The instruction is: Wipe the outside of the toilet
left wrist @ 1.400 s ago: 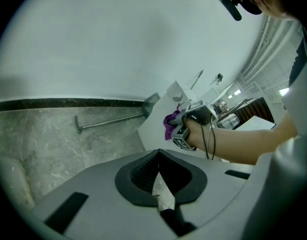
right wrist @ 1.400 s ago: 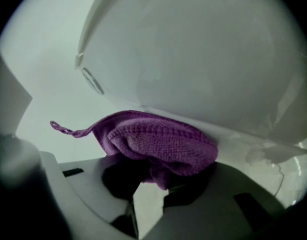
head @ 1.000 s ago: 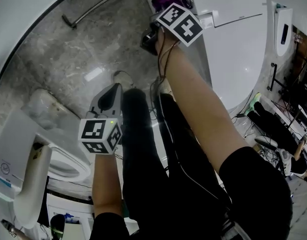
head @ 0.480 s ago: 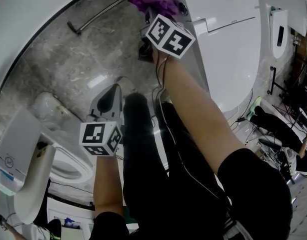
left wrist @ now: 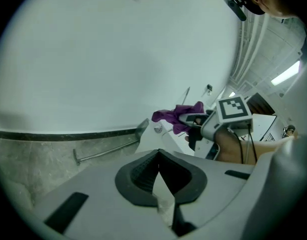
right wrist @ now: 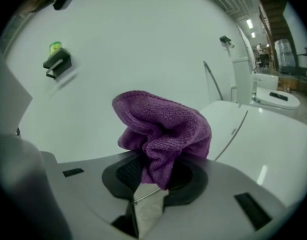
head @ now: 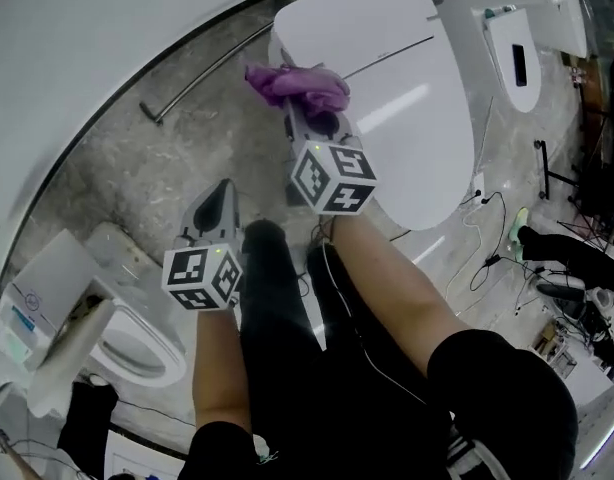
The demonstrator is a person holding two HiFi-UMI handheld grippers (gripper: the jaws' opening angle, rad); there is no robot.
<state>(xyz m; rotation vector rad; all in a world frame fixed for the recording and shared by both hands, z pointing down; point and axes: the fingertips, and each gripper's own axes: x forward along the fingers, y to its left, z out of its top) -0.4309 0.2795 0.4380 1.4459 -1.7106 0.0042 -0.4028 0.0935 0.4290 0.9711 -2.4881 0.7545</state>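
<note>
A white toilet (head: pixel 397 108) with its lid down fills the upper middle of the head view. My right gripper (head: pixel 312 120) is shut on a bunched purple cloth (head: pixel 297 85), which sits at the lid's left edge. In the right gripper view the cloth (right wrist: pixel 163 129) bulges out of the right gripper (right wrist: pixel 154 170), with the toilet lid (right wrist: pixel 263 144) to its right. My left gripper (head: pixel 217 208) hangs lower left over the marble floor, shut and holding nothing. From the left gripper (left wrist: pixel 158 156) view I see the cloth (left wrist: pixel 173 116) ahead.
A metal bar (head: pixel 202 68) lies along the wall's foot. A second toilet (head: pixel 117 333) stands at lower left and another fixture (head: pixel 517 38) at upper right. Cables (head: pixel 487 258) trail on the floor right of the toilet. The person's black-clad legs (head: pixel 287 348) are below.
The head view has swung so the whole lid shows. My right gripper with the cloth now sits lower in the picture, at the lid's left edge. The left gripper has hardly moved.
</note>
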